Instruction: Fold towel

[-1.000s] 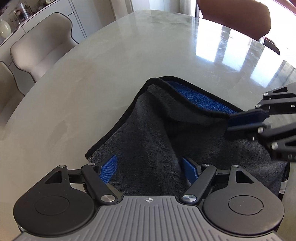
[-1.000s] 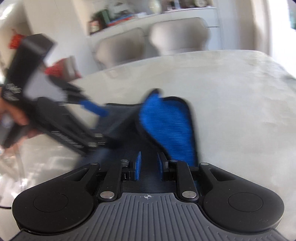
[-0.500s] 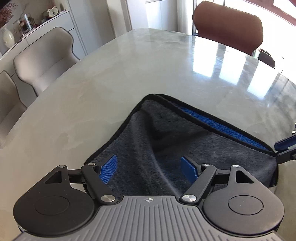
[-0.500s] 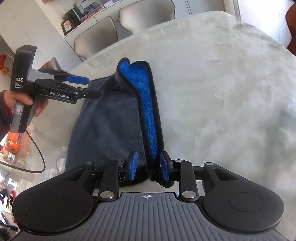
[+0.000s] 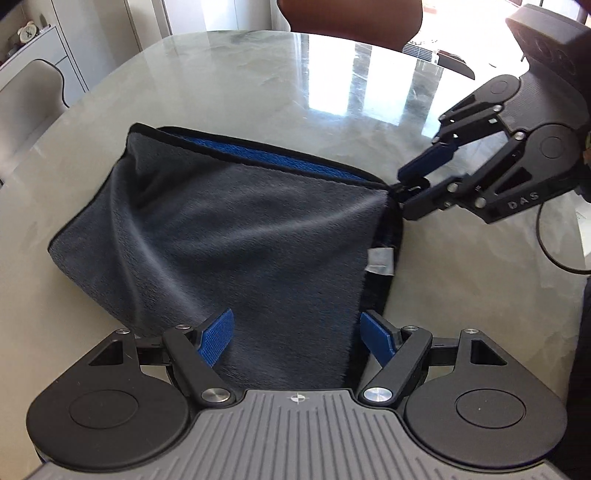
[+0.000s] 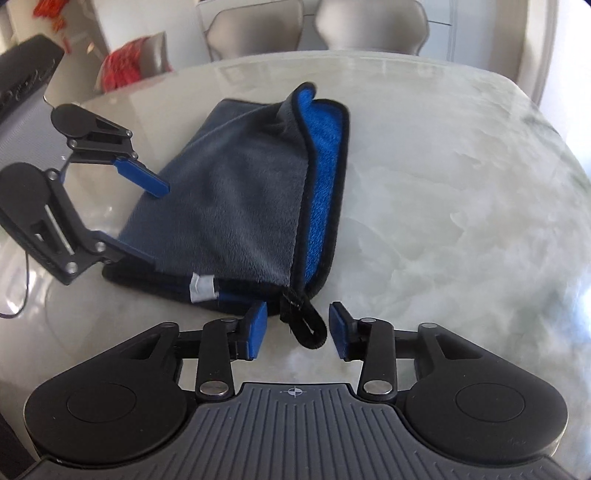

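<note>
Daylight strong from the far side in my left view: window glare streaks the table near its far edge. Right view softer, hazy, slightly blurred; the chairs smear out of focus. Fisheye bends both frames' edges.

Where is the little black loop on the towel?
In the right wrist view, the black loop hangs from the towel's near corner, between the open right gripper's blue pads.
</note>
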